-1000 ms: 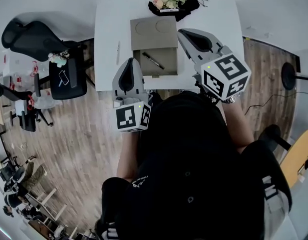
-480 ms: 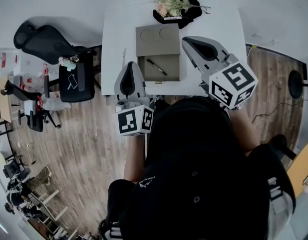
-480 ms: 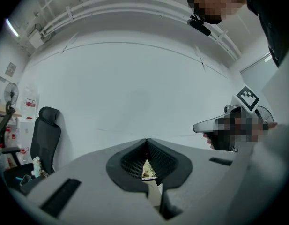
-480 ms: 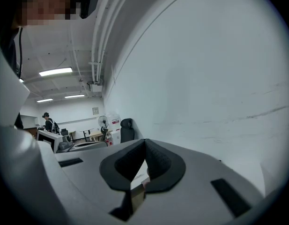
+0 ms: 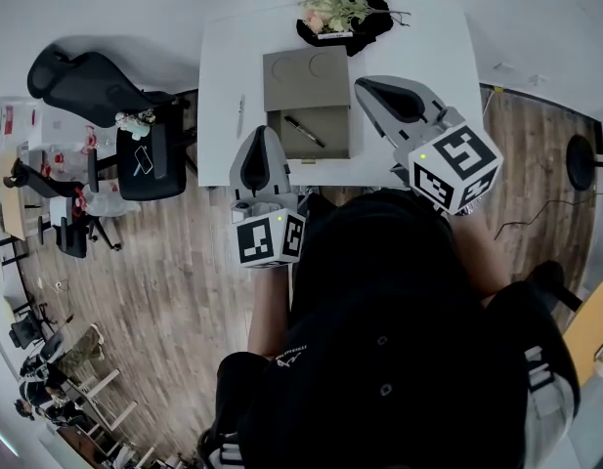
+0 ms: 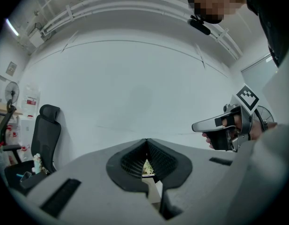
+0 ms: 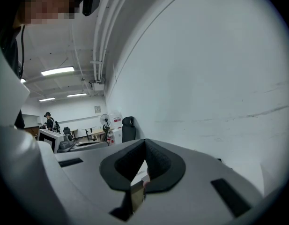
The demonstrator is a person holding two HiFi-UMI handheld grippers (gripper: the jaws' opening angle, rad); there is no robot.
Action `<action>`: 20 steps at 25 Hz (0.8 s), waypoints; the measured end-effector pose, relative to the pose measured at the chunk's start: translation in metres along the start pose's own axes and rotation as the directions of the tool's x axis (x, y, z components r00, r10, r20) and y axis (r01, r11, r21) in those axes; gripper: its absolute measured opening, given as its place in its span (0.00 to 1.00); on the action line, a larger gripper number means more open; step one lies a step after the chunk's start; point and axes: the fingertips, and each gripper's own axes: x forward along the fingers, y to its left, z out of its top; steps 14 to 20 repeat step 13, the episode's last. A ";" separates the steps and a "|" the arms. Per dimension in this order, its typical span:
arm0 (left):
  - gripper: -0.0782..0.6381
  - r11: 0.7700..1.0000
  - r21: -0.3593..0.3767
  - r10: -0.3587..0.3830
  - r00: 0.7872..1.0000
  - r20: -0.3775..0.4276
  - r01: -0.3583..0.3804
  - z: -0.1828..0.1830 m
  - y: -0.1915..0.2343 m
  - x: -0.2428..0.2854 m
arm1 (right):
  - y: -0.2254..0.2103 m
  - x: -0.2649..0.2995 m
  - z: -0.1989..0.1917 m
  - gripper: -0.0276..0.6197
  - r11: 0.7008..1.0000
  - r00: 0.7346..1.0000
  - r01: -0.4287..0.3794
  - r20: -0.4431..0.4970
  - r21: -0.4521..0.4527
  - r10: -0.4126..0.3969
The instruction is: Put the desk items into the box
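Both closed and empty, left claw (image 5: 262,135) and right claw (image 5: 364,85); thin stick (image 5: 240,115) at box's (image 5: 332,130) nine o'clock seems light, stiff: pinch mid-length.

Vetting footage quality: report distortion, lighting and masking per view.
Head view: fisheye bows the white table; light even, detail sharp. Left gripper view: black circular vignette, mosaic patch at top. Right gripper view: same vignette, ceiling lights bright, mosaic top left.

Lost behind the left gripper (image 5: 263,133) and right gripper (image 5: 366,82) at centre frame: stretches of the table (image 5: 221,76) near edge. Too small to identify: slim pale item (image 5: 240,115), table's left. Glimpsed only as slivers between closed fingers (image 6: 130,161) in the gripper views: flowers (image 6: 147,168); a tan strip (image 7: 137,198), unidentifiable.
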 end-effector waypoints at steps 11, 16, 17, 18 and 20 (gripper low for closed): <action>0.12 1.000 -0.019 0.002 1.000 -0.009 -0.002 -0.006 0.008 -0.002 | 0.003 0.005 -0.008 0.04 1.000 1.000 0.001 -0.030 0.006 -0.001; 0.12 1.000 -0.021 -0.001 1.000 -0.009 0.001 -0.006 0.011 -0.002 | 0.006 0.008 -0.009 0.04 1.000 0.999 0.000 -0.034 0.005 0.000; 0.12 1.000 -0.021 -0.001 1.000 -0.009 0.001 -0.006 0.011 -0.002 | 0.006 0.008 -0.009 0.04 1.000 0.999 0.000 -0.034 0.005 0.000; 0.12 1.000 -0.021 -0.001 1.000 -0.009 0.001 -0.006 0.011 -0.002 | 0.006 0.008 -0.009 0.04 1.000 0.999 0.000 -0.034 0.005 0.000; 0.12 1.000 -0.021 -0.001 1.000 -0.009 0.001 -0.006 0.011 -0.002 | 0.006 0.008 -0.009 0.04 1.000 0.999 0.000 -0.034 0.005 0.000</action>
